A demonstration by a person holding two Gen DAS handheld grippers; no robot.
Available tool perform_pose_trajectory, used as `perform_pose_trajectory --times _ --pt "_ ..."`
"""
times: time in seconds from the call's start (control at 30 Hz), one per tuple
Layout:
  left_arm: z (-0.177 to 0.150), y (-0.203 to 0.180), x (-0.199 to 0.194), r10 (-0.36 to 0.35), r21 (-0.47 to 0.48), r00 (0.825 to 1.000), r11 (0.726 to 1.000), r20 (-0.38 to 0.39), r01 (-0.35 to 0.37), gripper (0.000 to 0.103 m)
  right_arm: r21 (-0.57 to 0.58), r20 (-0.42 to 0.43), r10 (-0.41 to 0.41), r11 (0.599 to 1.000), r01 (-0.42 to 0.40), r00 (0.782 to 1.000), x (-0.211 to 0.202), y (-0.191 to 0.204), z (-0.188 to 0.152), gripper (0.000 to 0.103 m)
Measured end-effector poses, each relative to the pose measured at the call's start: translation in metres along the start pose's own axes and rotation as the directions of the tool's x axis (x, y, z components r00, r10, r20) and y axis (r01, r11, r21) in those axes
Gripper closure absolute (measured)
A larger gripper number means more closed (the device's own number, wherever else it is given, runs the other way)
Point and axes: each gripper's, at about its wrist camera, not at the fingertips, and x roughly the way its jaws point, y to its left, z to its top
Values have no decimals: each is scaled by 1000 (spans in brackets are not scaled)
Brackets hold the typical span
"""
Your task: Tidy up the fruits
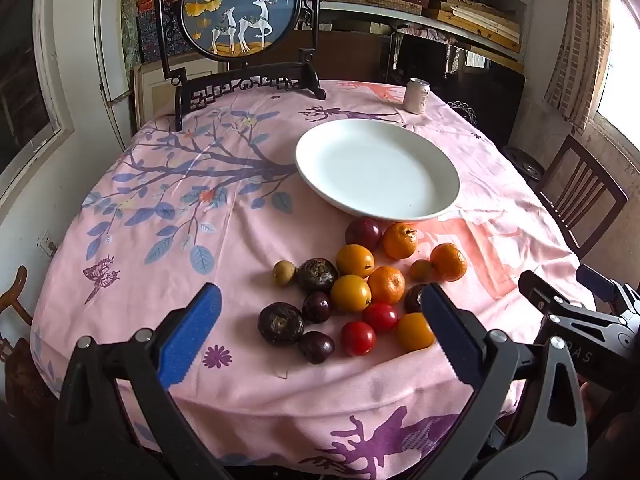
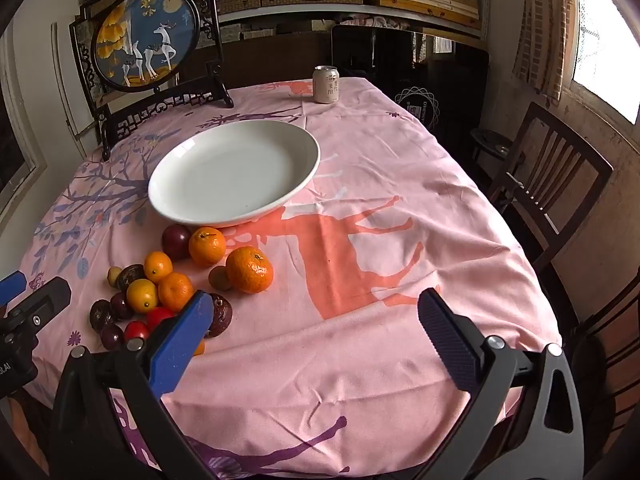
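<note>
A: Holding both claws over the near edge of the table [image 2: 400,184], you have nothing in either one. Your left claw [image 1: 320,304] stands released, its blue fingers [image 1: 192,328] spread wide, and the fruit pile [image 1: 360,292] lies on the pink cloth [image 1: 160,208] just beyond and between them.

B: And the right one?

A: Your right claw [image 2: 316,312] is released too, jaws wide apart and tilted down over the orange deer print. Only bare cloth lies between its fingers. The fruit sits to its left, and part of the pile is hidden behind the left finger [image 2: 180,340].

B: Where is the plate?

A: You see the white plate [image 1: 440,200] just behind the pile, and nothing lies on it. A dark plum [image 1: 363,233] and a mandarin [image 1: 400,240] lie just beside its near rim.

B: What else is in the pile?

A: You have more mandarins, smooth yellow-orange fruits [image 1: 355,260], two red tomatoes [image 1: 358,338], dark wrinkled round fruits [image 1: 280,323], dark cherries or plums, and a small tan fruit [image 1: 284,273] at the left edge. Most touch one another; one mandarin [image 1: 449,262] sits slightly off to the right.

B: Anything farther back?

A: You see a drink can [image 2: 326,84] upright near the far edge, well apart from the plate, and a framed round deer screen [image 1: 240,8] at the far left.
</note>
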Motion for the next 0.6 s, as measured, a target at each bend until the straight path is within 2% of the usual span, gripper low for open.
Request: perform_pose_trajectory --times 0.6 --pt "0 -1 0 5 6 1000 1000 2 -5 2 2 -1 2 1000 -2 1000 -1 0 0 1"
